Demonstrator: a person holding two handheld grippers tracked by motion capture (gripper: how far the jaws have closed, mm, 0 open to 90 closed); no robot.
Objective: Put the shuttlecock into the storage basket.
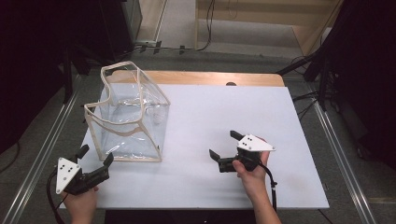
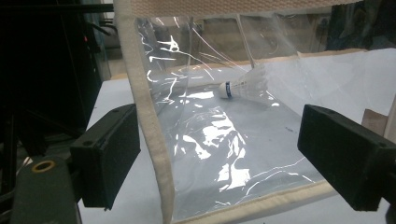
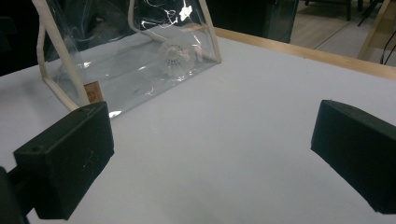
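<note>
While both claws stand spread and empty, the work is at the approach step. At the lower left of the high view, the left claw (image 1: pixel 95 159) sits just beside the near corner of the clear plastic pouch with cream fabric trim (image 1: pixel 128 114); in the left gripper view its jaws straddle the cream corner seam. At lower centre, the right claw (image 1: pixel 224 145) hovers over the white bench (image 1: pixel 224 112), well apart from the pouch. Farther in, a white feathered shuttlecock (image 2: pixel 243 87) lies inside the pouch on its floor. Judged next: close the left claw on the seam to steady the pouch, then bring the right claw across.
</note>
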